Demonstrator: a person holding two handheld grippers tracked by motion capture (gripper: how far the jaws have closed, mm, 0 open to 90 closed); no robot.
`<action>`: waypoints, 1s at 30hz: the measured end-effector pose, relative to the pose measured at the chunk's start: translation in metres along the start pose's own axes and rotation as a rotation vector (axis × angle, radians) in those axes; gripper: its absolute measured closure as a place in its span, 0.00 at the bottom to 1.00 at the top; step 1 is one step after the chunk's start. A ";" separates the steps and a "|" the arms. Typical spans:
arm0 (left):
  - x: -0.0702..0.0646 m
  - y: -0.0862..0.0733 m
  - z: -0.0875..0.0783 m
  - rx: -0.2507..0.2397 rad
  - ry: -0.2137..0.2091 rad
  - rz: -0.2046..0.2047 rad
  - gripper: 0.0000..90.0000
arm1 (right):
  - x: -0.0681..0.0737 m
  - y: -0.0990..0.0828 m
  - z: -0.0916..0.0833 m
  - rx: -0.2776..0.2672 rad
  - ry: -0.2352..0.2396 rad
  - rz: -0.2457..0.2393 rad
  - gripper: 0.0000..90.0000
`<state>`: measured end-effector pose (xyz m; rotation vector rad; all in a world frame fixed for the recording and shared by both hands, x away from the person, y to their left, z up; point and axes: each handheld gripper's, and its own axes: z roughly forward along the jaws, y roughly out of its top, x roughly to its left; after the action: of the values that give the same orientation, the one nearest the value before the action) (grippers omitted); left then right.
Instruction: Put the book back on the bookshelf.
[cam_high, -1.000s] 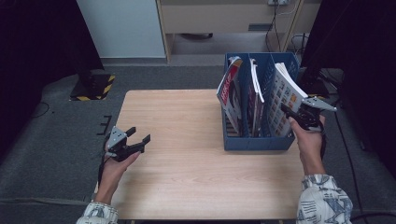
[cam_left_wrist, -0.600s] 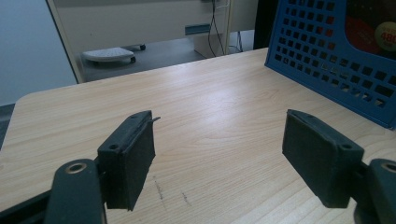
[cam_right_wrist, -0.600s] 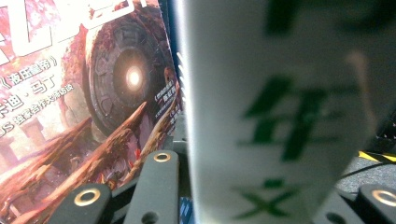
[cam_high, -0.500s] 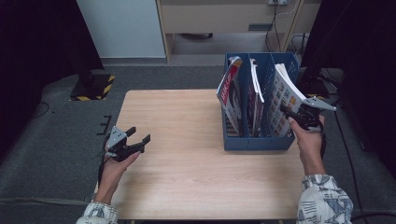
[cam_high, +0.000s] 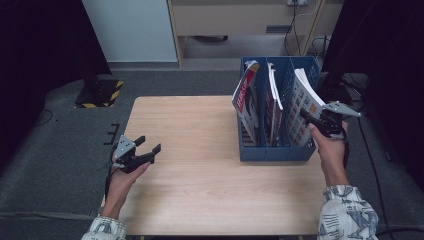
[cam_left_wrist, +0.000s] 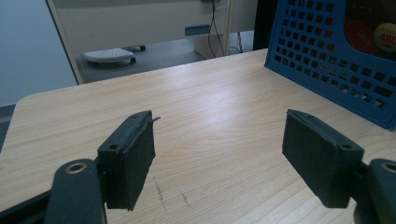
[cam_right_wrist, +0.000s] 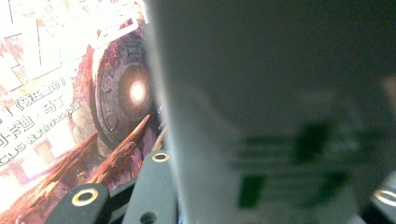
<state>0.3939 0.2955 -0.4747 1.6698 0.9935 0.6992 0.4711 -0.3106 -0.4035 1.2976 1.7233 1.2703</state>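
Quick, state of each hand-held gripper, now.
Left hand-held gripper: open, empty, above the table.
Right hand-held gripper: shut on the magazine in the blue rack.

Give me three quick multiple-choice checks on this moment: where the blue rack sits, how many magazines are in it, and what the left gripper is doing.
1. Where is the blue rack?
A. the table's right side
B. the table's left edge
C. the floor

2. How many magazines stand in it?
A. one
B. three
C. five

3. How is the left gripper?
A. shut on a magazine
B. open, holding nothing
C. shut on the rack

Key: 1 A, the high view shows it by the right gripper; 2 B, one per compartment, counting the rightmost magazine; 3 B, bare table shows between its pads.
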 end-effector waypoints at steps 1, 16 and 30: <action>0.000 0.000 0.000 0.000 0.000 0.000 0.28 | 0.000 0.000 0.000 0.000 0.001 -0.001 0.79; -0.001 0.000 0.000 0.001 -0.003 -0.001 0.28 | 0.002 0.010 0.003 -0.030 -0.012 0.021 0.76; -0.001 0.001 0.001 0.002 -0.005 0.002 0.28 | 0.008 0.010 0.006 -0.052 -0.078 0.001 0.82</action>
<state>0.3945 0.2945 -0.4743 1.6740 0.9892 0.6948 0.4773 -0.3007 -0.3961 1.3011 1.6256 1.2402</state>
